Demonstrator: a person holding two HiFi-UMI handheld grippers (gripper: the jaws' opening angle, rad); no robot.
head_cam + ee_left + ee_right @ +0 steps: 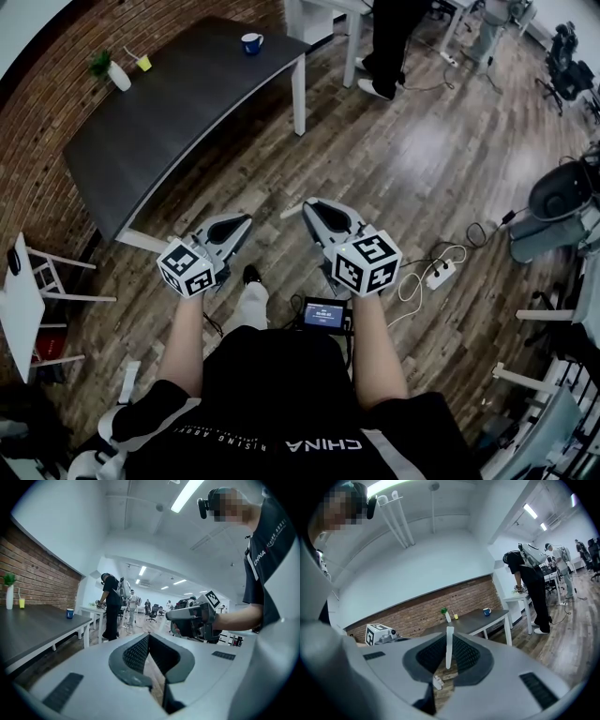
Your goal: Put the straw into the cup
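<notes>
My right gripper is shut on a white straw, which stands upright between its jaws; in the head view the straw pokes out to the left of the tip. Beside it, my left gripper is shut with nothing in it. I hold both above the wooden floor, well short of the dark table. A blue cup stands at the table's far end. A small yellow cup and a white vase with a plant stand by the brick wall.
A person in black bends over a white table beyond the dark one. A power strip with cables lies on the floor to the right. A white stool stands at the left, and office chairs at the right.
</notes>
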